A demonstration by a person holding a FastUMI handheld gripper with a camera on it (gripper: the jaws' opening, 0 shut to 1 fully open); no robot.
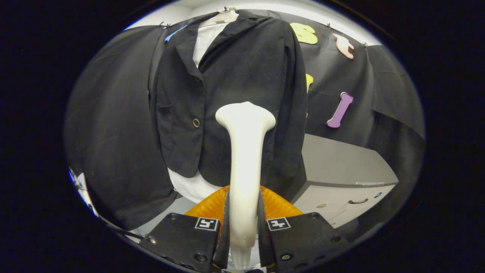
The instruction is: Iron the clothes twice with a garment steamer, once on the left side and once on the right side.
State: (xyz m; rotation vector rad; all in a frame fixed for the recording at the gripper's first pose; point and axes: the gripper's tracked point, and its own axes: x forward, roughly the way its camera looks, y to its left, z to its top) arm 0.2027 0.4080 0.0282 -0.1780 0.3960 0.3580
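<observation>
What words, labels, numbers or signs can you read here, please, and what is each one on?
No words or numbers can be read.
Two square black-and-white marker tags sit on the gripper, which is shut on the steamer: patterns, not text.
A small label on the cabinet front is too small to read.
The jacket shows no label.

Gripper-mounted fisheye faces hanging jacket (231, 94) closely.

Black cloth (110, 125) hung as the booth wall all the way round, clipped up along a pale strip at the top. Off to one side sat a grey cabinet (341, 167) with a drawer and a dark handle (358, 201).
</observation>
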